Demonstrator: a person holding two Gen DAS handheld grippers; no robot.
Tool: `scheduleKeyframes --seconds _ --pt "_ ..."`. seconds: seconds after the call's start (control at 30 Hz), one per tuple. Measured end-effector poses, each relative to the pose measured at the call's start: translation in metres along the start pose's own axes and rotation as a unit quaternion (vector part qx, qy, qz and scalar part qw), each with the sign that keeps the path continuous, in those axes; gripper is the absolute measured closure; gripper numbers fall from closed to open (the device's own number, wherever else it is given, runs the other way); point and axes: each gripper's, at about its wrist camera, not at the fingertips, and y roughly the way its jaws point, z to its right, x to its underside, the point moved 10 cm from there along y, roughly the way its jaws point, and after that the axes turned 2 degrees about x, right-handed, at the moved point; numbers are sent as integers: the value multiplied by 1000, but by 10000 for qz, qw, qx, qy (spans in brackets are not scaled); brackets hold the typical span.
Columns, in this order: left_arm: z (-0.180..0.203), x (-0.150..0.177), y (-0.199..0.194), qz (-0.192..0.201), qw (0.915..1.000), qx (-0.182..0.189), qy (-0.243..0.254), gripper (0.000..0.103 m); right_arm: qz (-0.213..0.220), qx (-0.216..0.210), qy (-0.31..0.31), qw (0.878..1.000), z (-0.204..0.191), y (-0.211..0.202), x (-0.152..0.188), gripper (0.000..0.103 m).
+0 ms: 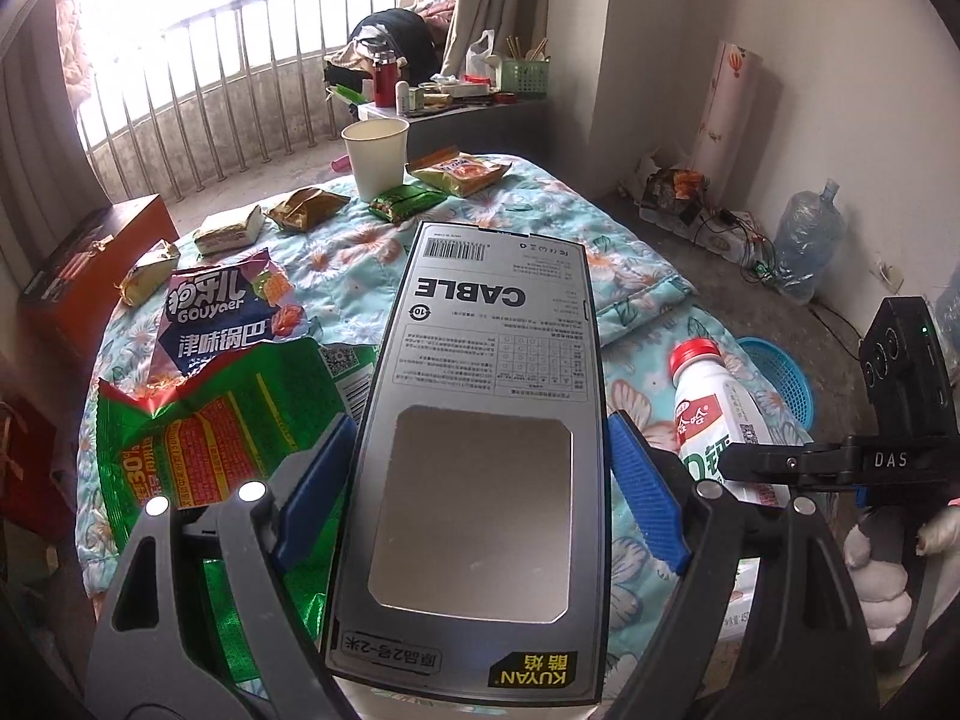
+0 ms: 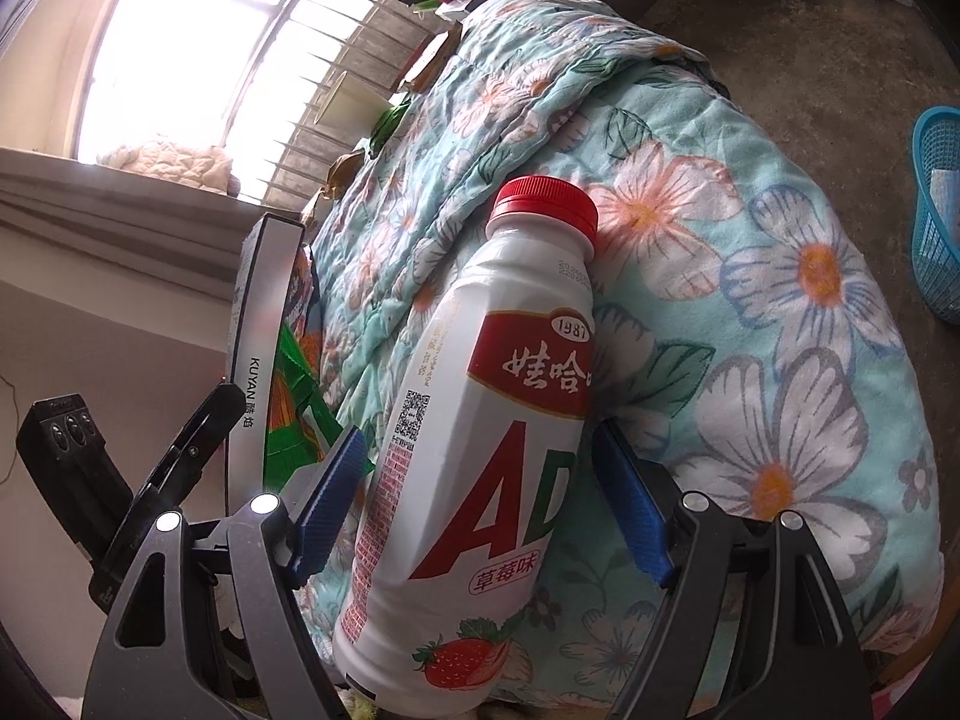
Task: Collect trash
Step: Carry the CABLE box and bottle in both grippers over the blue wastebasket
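Note:
A grey cable box (image 1: 480,444) marked CABLE sits between the blue pads of my left gripper (image 1: 480,480), which is shut on it; its edge shows in the right wrist view (image 2: 255,360). A white AD milk bottle (image 2: 474,450) with a red cap lies on the floral cloth between the pads of my right gripper (image 2: 474,504); the pads touch its sides, so it is shut on the bottle. The bottle also shows in the left wrist view (image 1: 714,402). A green torn snack bag (image 1: 210,438) lies left of the box.
A round table under a floral cloth (image 1: 630,276) carries a paper cup (image 1: 377,153) and several snack wrappers (image 1: 300,210). A blue basket (image 2: 936,210) stands on the floor to the right. A water jug (image 1: 804,240) and railing stand beyond.

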Motion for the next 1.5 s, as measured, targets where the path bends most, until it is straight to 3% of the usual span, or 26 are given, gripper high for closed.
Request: scheduleKeyframes --seconds 0.07,0.13,0.8,1.03,1.3,1.5 --pt "-3 0 -2 46 10000 -23 -31 23 30 38 6 10000 -1 2 1 28" --pt "-6 1 -4 100 9999 -69 -58 23 23 60 63 10000 0 3 2 35" --pt "-4 7 -19 273 9995 109 -137 23 262 -213 284 9990 0 -26 4 38" --pt "3 3 -29 355 9991 190 -130 23 445 -482 274 9975 -4 -48 5 39" --pt "53 -25 -34 433 9959 761 237 23 1118 -770 409 9899 10 -105 -5 39" --pt "147 -56 -7 81 9819 1738 746 23 2008 -672 968 9725 75 -178 -22 39"
